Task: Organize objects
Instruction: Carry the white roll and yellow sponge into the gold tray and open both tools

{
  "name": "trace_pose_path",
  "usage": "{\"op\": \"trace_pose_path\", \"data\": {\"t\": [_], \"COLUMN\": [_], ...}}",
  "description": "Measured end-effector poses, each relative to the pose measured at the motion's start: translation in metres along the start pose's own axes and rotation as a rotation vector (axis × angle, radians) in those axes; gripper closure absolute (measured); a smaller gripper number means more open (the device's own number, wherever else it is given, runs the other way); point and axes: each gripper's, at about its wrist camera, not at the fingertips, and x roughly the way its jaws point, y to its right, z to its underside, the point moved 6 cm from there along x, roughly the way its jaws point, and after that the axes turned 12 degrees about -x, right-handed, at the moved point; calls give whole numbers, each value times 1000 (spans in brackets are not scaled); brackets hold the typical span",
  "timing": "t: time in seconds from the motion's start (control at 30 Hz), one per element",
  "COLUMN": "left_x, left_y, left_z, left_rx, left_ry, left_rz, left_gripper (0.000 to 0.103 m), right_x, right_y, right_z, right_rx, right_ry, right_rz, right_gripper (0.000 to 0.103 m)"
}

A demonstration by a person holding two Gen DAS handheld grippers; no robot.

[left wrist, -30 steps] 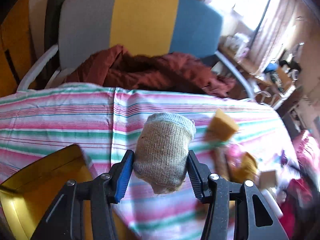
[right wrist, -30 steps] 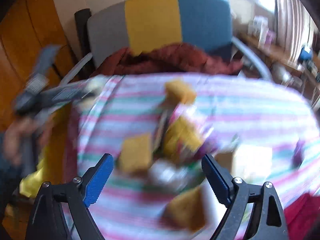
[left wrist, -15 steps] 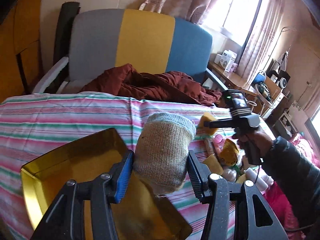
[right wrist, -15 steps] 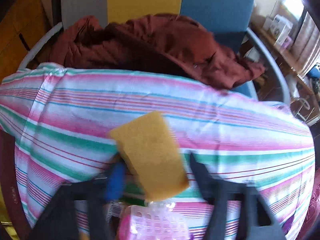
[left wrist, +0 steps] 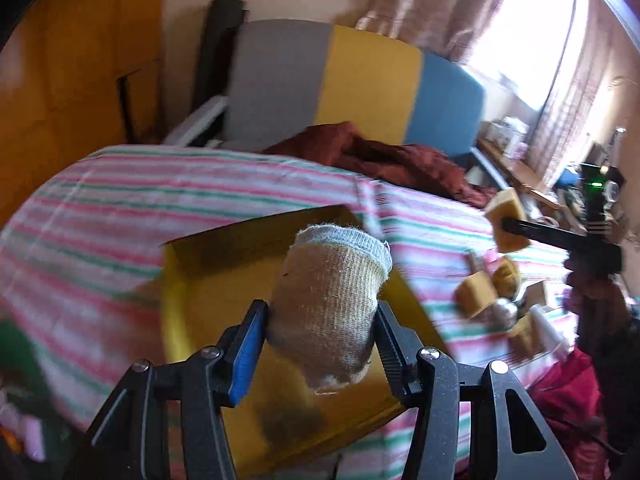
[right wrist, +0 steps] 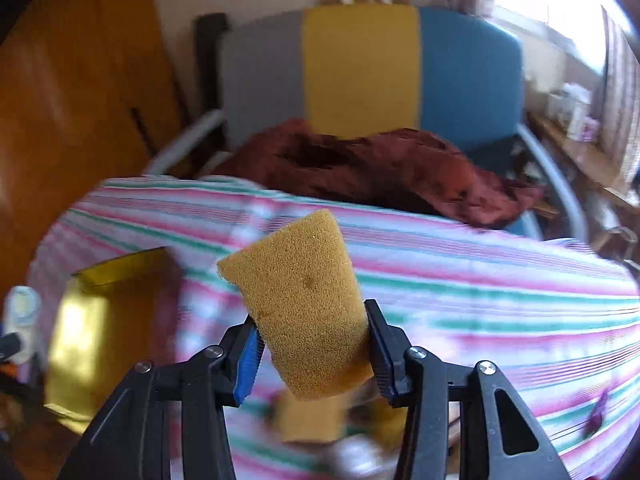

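Observation:
My left gripper (left wrist: 320, 332) is shut on a beige rolled sock with a pale blue cuff (left wrist: 330, 304) and holds it above a yellow tray (left wrist: 208, 288) on the striped tablecloth. My right gripper (right wrist: 310, 344) is shut on a yellow sponge (right wrist: 304, 304) and holds it raised over the cloth. The tray also shows at the left of the right wrist view (right wrist: 92, 320). In the left wrist view the right gripper (left wrist: 516, 230) holds the sponge (left wrist: 506, 224) at the right.
A pile of sponges and small items (left wrist: 500, 300) lies on the striped tablecloth (left wrist: 160, 208) at the right. Behind the table stands a grey, yellow and blue chair (right wrist: 368, 72) with a dark red cloth (right wrist: 380, 168) on it.
The left gripper has carried the sock left, over the yellow tray. The right gripper has closed on the yellow sponge and lifted it off the pile.

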Motion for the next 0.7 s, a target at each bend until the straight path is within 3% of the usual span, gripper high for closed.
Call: {"op": "trace_pose_path", "data": {"t": [0.13,0.27,0.4,0.6,0.67,0.7], "left_x": [-9,-2,7,24,24,21], "left_y": [-49,-85,-94,-94,-91,-87], "left_z": [22,45,55,31,24,23], "left_rx": [-52,-120,-130,-160,-162,-142], "left_ry": [-1,-21,-36,7,20,34], "left_rz": [-79,-110,-89,-62,-47,-50], "left_gripper": [49,49,51,51,51,51], "right_x": [10,32,57,87,91,91], "right_y": [-70,-119,-157,-205,-212,-216], "right_z": [12,22,32,27,20,18], "right_rx": [5,15,14,18,47,52], "right_ry": [-18,-60,-129,-191,-182,-182], "right_rz": [-209,-298,-336,-334,-328,-330], "right_gripper": [56,56,56,55,51,41]}}
